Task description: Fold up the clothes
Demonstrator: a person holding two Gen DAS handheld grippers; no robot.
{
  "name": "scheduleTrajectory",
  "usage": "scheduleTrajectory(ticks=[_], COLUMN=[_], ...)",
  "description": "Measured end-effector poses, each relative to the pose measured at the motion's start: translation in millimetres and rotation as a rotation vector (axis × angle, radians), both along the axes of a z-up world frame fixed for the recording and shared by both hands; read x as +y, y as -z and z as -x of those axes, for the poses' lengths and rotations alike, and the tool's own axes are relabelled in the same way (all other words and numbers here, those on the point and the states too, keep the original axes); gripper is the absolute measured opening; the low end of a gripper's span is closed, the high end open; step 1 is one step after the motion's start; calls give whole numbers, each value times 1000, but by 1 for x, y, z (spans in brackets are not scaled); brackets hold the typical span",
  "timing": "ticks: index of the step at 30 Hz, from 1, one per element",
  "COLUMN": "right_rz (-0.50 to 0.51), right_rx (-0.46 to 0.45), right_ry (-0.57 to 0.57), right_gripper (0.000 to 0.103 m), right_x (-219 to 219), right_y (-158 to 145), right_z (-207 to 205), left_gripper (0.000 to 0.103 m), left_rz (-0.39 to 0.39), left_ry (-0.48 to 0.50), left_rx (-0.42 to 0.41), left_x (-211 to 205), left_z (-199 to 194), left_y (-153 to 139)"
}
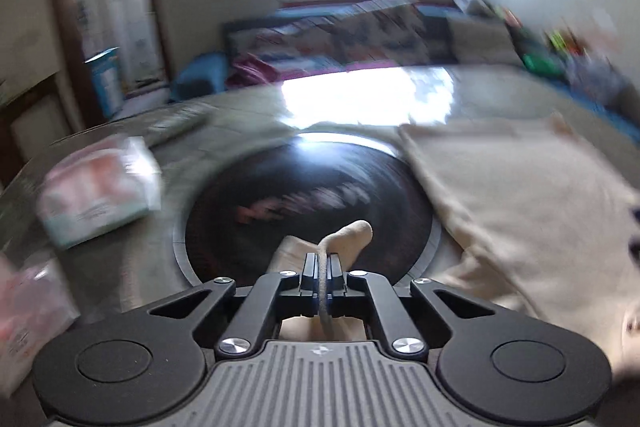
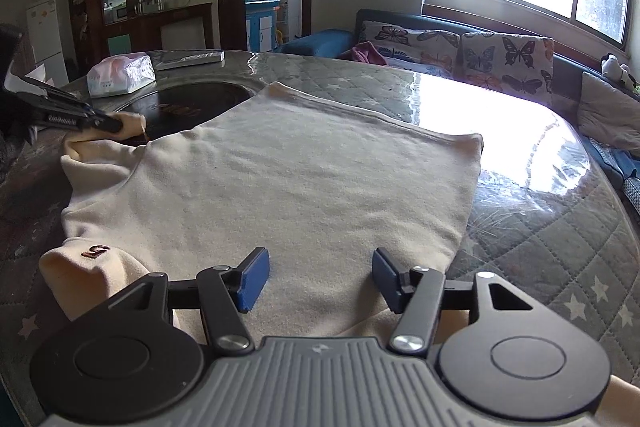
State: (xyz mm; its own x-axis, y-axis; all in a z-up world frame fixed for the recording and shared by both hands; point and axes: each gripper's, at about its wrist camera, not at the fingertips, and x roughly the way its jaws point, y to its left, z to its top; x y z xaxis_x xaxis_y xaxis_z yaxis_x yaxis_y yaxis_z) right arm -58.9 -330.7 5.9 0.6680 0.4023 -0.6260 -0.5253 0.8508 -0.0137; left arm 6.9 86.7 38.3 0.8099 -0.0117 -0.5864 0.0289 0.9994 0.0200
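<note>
Left wrist view, blurred: the left gripper (image 1: 322,269) pinches a bunched fold of the cream garment (image 1: 520,211), which spreads to its right over the round table (image 1: 248,147); a nub of cloth pokes past the fingertips.

Right wrist view: the garment lies flat on the quilted cover, directly ahead of the right gripper (image 2: 320,277), whose jaws stand apart, empty. Small brown embroidery (image 2: 96,251) on the near-left fold is unreadable. The tissue pack (image 2: 120,75) has illegible print.
</note>
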Motion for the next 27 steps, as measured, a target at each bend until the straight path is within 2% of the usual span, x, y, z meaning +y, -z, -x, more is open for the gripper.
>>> scheduleTrajectory(ticks=[1,7,9,11,13,14,15,17,22,23,24,25,27], right_rz=[2,14,18,22,26,28,29,30,32,32,32,34,35], right_rx=[0,2,4,5,7,8,9,11,14,14,14,14,15], right_ry=[0,-3,-4,-6,-8,-8,-8,-7,-5,-4,-4,-4,-4], right_gripper=[59,59,59,59,59,60,60,60,60,60,60,60,60], right_x=[0,2,2,3,3,3,3,4,4,4,4,4,4], right_y=[0,-1,-2,-2,-3,-3,-3,-4,-4,-5,-5,-5,-5], right_z=[0,0,0,-1,-1,-1,-1,-1,-1,-1,-1,-1,-1], left_gripper=[3,4,9,9,16,25,39,55,53,47,35,30,13], left_rz=[27,105,131,157,183,196,205,210,131,109,86,61,13], left_ry=[-35,-187,-238,-289,-340,-365,-381,-380,-325,-312,-292,-269,-224], left_rx=[-17,-2,3,8,13,15,14,5,26,33,35,39,45], left_x=[9,49,62,75,88,95,99,101,92,89,86,82,76], left_z=[5,36,46,56,66,71,73,67,38,32,27,23,17], left_y=[-3,4,6,8,11,12,11,8,9,11,12,13,16])
